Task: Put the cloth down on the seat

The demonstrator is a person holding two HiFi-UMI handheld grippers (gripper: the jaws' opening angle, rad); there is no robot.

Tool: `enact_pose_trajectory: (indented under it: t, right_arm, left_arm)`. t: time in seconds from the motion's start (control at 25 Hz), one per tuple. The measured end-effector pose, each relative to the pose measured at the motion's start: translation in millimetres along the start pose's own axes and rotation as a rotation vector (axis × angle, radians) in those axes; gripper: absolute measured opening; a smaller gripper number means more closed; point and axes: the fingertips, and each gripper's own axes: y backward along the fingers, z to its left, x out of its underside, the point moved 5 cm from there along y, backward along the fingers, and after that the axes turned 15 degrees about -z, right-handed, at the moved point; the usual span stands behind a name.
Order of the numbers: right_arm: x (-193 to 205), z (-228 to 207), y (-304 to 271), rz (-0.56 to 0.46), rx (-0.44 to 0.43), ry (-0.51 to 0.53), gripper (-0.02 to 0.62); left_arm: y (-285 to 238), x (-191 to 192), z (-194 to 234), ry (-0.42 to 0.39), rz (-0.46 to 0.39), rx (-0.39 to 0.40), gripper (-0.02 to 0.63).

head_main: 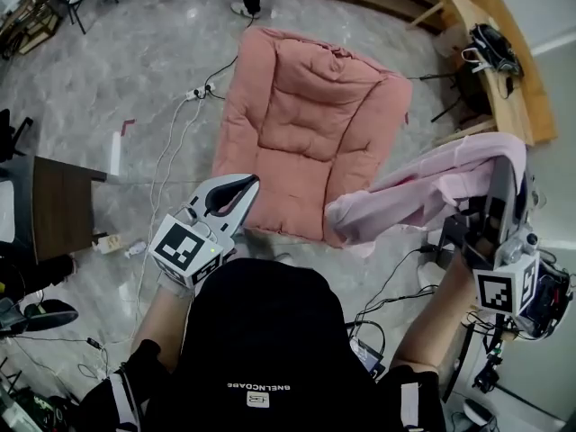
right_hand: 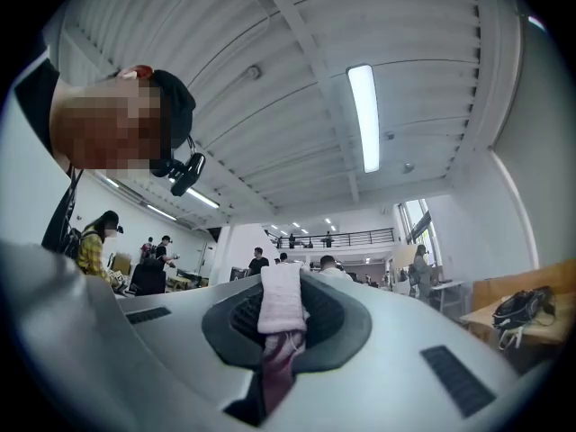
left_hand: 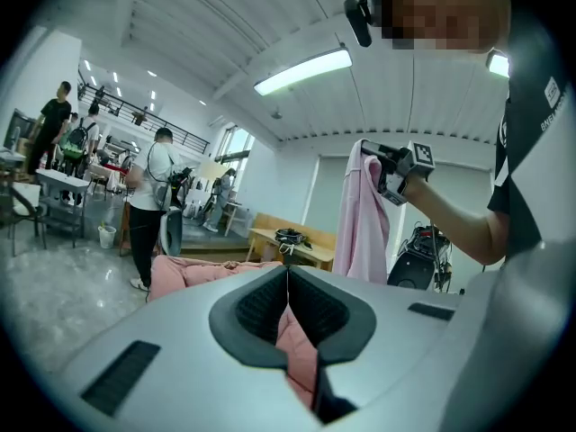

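**Cloth held up beside the seat, not yet laid on it**

The salmon-pink padded floor seat (head_main: 306, 124) lies open on the grey marble-look floor (head_main: 162, 52), directly ahead of the person. The right gripper (head_main: 501, 183) is held to the right of the seat and points slightly upward. Its jaws are clamped on the pale pink cloth (head_main: 432, 187). In the right gripper view a folded edge of the cloth (right_hand: 281, 304) sits pinched between the dark pads of the right gripper (right_hand: 281, 318).

From that grip the cloth hangs in a long band reaching toward the seat. Its free end is bunched at the seat's near right corner; whether it touches the padding cannot be told.

The left gripper (head_main: 236, 190) hovers just over the seat's near left edge. Its jaws are together with nothing in them; through the slit below their tips in the left gripper view (left_hand: 288, 282) only the seat (left_hand: 180, 273) shows.

White cables (head_main: 171, 142) trail across the floor left of the seat. A light wooden table (head_main: 517, 88) stands beyond the seat's far right corner.
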Motion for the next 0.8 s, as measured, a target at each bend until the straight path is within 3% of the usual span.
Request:
enact_pose_trajectory:
  t: [0.52, 0.8]
  right_arm:
    - [51.5, 56.9, -113.2, -0.049, -0.039, -0.06, 0.038]
    - [78.8, 87.4, -156.5, -0.064, -0.128, -0.139, 0.038]
  left_arm:
    - [49.2, -32.6, 66.6, -0.011, -0.003, -0.048, 0.015]
    - [68.1, -27.1, 79.3, 0.006, -0.001, -0.123, 0.015]
